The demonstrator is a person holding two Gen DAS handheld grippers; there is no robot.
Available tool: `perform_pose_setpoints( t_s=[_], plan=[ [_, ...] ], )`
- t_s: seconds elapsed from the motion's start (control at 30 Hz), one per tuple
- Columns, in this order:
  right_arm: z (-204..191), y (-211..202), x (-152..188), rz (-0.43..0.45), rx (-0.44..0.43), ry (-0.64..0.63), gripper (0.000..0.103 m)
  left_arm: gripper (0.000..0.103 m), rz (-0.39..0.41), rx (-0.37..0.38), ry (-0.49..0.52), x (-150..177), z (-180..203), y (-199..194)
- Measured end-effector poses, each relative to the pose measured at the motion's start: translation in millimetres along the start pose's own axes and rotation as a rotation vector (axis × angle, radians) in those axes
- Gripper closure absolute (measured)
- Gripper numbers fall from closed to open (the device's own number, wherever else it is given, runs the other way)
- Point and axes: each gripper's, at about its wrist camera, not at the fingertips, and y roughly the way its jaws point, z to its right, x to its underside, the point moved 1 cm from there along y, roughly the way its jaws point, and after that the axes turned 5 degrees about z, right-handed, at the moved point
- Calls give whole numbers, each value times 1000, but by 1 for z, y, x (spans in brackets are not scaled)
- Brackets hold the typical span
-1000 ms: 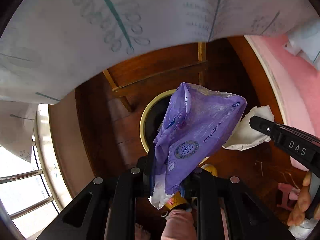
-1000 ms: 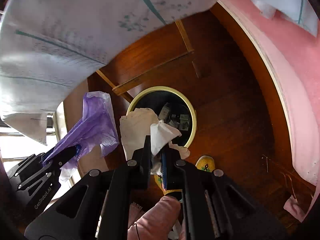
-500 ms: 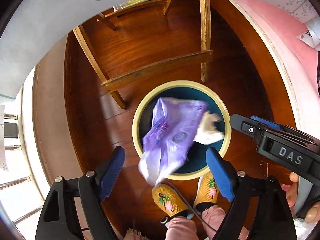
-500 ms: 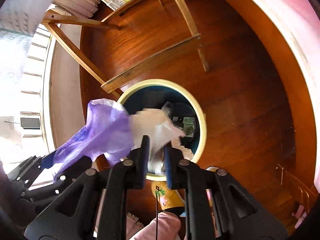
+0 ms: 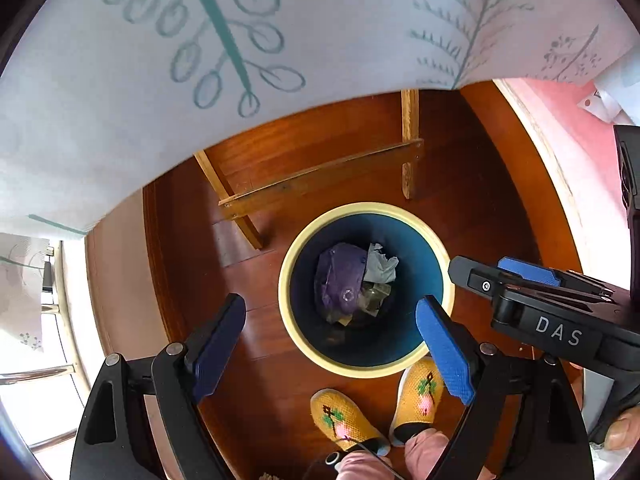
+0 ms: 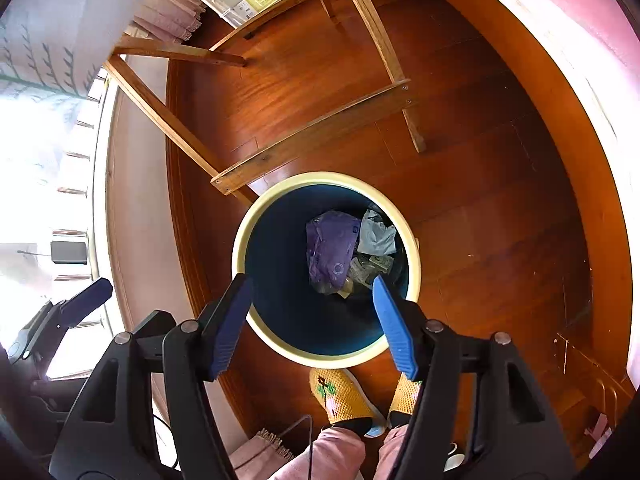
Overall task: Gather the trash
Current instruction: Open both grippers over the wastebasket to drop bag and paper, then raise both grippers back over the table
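A round bin with a cream rim and dark blue inside stands on the wooden floor below both grippers. A purple plastic bag and a crumpled white tissue lie at its bottom among other scraps. My left gripper is open and empty above the bin's near rim. My right gripper is open and empty above the bin; it also shows at the right of the left wrist view.
A wooden table frame stands just behind the bin. A leaf-printed white cloth hangs overhead. My feet in yellow slippers stand at the bin's near side. A pink surface lies right.
Both grippers opened over the bin. The purple bag and the white tissue dropped from them and now lie at the bin's bottom.
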Motion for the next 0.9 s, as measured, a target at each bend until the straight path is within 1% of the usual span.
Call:
perform_pose_setpoints(
  t_s=[0.13,0.37,0.53,0.67,0.77,0.9],
  plan=[
    [-5,-16,-1,10,-1,-5,42,15,15,-5,-17,-3,-7,-24],
    [-23,-59,-1,12,19,-45,42,15,72,-10,-61,-16,-22,-98],
    [-44,-108,0,17,6,-77,42,15,104,-20,-103,-28,-37,-165],
    [-62,-156,-3,34,-18,-105,42,15,152,-25,-117,-36,-45,-223],
    [-76,-190,-4,50,-37,-132,42,15,193,-45,-136,-40,-51,-269],
    [-94,-234,-7,76,-57,-178,42,15,253,-100,-157,-50,-59,-326]
  ],
)
